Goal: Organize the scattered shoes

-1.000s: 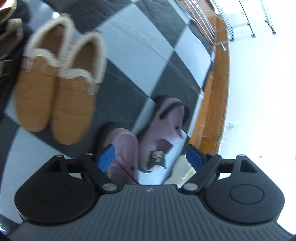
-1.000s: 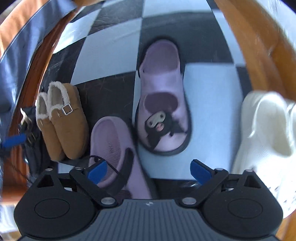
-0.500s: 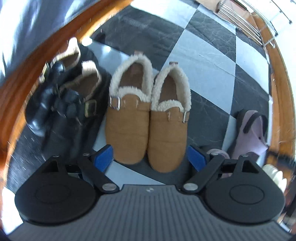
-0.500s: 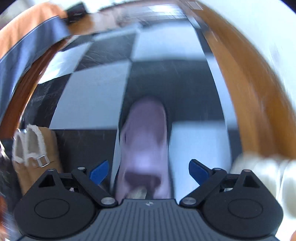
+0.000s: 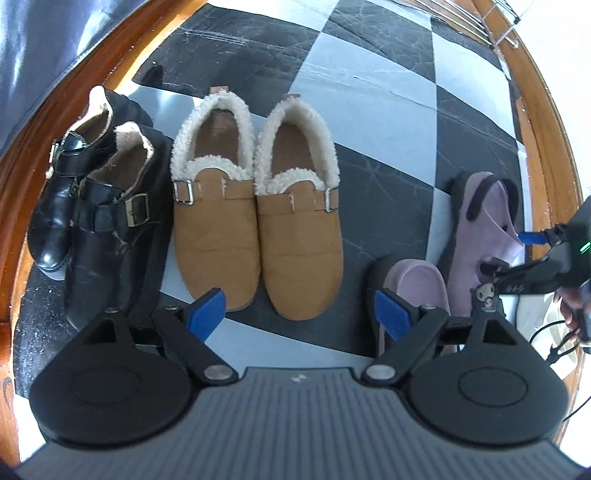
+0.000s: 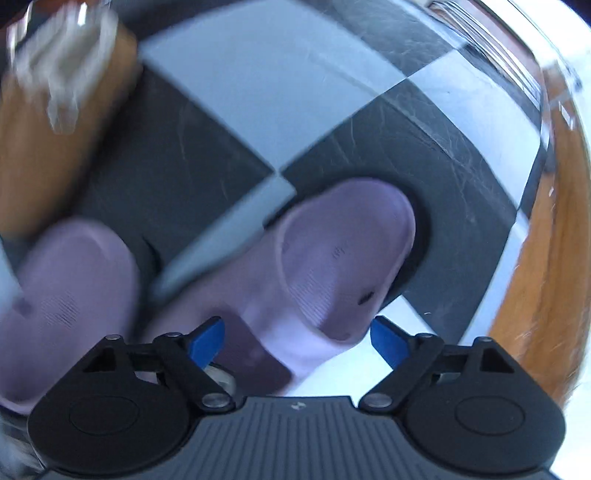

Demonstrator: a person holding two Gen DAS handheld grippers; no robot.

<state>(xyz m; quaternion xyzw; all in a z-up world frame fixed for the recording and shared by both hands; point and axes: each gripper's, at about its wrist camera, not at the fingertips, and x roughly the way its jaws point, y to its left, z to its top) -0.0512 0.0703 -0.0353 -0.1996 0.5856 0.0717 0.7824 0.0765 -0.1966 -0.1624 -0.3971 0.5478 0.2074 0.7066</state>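
Note:
In the left wrist view, a pair of black buckled boots point(image 5: 92, 221) and a pair of tan fleece-lined slippers point(image 5: 258, 229) stand side by side on the checkered floor. Two purple clogs lie to the right: a near one point(image 5: 417, 280) and a far one point(image 5: 480, 229) with a cartoon charm. My left gripper point(image 5: 299, 317) is open above the slipper toes, holding nothing. My right gripper point(image 6: 297, 339) is down on the far purple clog point(image 6: 332, 266). Its jaws are closing with the clog's upper between them, and the pads are not clearly pressing on it. The other clog point(image 6: 66, 295) lies blurred at left.
A wooden border point(image 5: 546, 147) edges the floor on the right and left. A white clog point(image 5: 532, 314) sits by the person's hand point(image 5: 570, 310) at the right edge. A metal rack point(image 5: 491, 29) stands at the far right, and blue fabric point(image 5: 37, 37) hangs at the top left.
The left view swung from the purple clogs to the slippers and boots. The right gripper rolled and came down onto the charm clog, and its jaws narrowed around the upper.

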